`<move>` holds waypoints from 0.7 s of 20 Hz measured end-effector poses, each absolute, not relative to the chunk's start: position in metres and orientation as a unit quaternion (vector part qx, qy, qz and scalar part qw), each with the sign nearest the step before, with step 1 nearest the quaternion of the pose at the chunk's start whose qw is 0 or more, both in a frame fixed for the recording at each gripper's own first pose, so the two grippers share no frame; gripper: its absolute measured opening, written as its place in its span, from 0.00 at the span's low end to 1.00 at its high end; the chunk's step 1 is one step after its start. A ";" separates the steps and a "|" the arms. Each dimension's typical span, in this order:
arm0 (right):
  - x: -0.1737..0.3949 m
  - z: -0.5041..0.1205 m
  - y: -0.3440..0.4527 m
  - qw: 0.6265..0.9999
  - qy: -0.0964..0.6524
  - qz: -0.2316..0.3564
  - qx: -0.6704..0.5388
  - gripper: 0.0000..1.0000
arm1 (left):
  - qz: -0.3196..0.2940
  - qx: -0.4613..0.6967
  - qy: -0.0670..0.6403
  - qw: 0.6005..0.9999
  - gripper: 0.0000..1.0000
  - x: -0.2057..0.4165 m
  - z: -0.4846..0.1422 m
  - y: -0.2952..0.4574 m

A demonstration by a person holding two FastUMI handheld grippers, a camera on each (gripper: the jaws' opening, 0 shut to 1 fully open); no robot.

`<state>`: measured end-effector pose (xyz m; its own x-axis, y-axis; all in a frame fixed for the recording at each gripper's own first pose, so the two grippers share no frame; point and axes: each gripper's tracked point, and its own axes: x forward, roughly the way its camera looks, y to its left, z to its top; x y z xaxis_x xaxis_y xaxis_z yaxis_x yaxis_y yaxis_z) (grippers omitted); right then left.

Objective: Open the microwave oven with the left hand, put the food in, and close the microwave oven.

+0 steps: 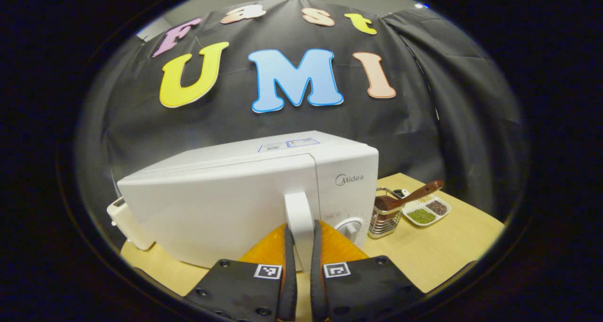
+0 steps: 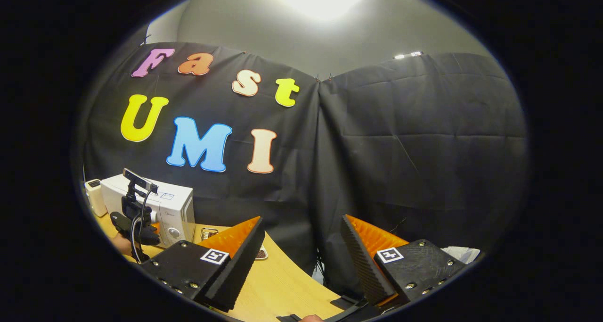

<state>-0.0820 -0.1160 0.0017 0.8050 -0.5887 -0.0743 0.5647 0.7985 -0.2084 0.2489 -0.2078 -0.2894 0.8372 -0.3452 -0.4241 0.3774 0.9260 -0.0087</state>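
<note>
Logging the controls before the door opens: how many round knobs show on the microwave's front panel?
1: a white knob low on the microwave control panel, right of the door handle. The left gripper may hide more.

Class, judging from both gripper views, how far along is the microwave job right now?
Done: the left gripper has closed on the door handle. In hand: the microwave door looks swung partly open. Left: loading food and closing; the right gripper is open and holds nothing.
</note>
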 end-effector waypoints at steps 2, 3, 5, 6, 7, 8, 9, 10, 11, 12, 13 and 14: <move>-0.085 0.001 -0.117 0.949 0.064 -0.297 -0.080 0.98 | -0.185 0.022 0.234 0.954 0.17 0.248 -0.291 -0.208; -0.085 -0.001 -0.118 0.951 0.062 -0.294 -0.078 0.98 | -0.176 0.012 0.254 0.951 0.16 0.237 -0.292 -0.204; -0.088 -0.006 -0.121 0.953 0.064 -0.288 -0.068 0.98 | -0.176 0.018 0.233 0.956 0.17 0.215 -0.282 -0.194; -0.087 -0.009 -0.120 0.956 0.065 -0.281 -0.059 0.98 | -0.178 0.027 0.228 0.957 0.16 0.207 -0.282 -0.189; -0.086 -0.014 -0.120 0.958 0.066 -0.273 -0.053 0.98 | -0.178 0.028 0.231 0.956 0.16 0.198 -0.280 -0.184; -0.086 -0.016 -0.120 0.960 0.067 -0.267 -0.048 0.98 | -0.176 0.023 0.236 0.956 0.17 0.193 -0.281 -0.181; -0.086 -0.017 -0.119 0.963 0.065 -0.258 -0.044 0.98 | -0.172 0.022 0.240 0.955 0.16 0.186 -0.280 -0.176; -0.086 -0.015 -0.117 0.966 0.059 -0.246 -0.042 0.98 | -0.167 0.024 0.239 0.956 0.16 0.179 -0.279 -0.171; -0.084 -0.016 -0.117 0.969 0.057 -0.235 -0.042 0.98 | -0.158 0.027 0.239 0.958 0.16 0.172 -0.277 -0.165; -0.083 -0.018 -0.115 0.973 0.057 -0.222 -0.042 0.98 | -0.149 0.030 0.237 0.959 0.16 0.162 -0.276 -0.157; -0.082 -0.019 -0.115 0.976 0.057 -0.207 -0.039 0.98 | -0.138 0.031 0.237 0.961 0.16 0.153 -0.274 -0.149; -0.081 -0.020 -0.114 0.979 0.058 -0.192 -0.035 0.98 | -0.127 0.031 0.238 0.963 0.15 0.144 -0.273 -0.141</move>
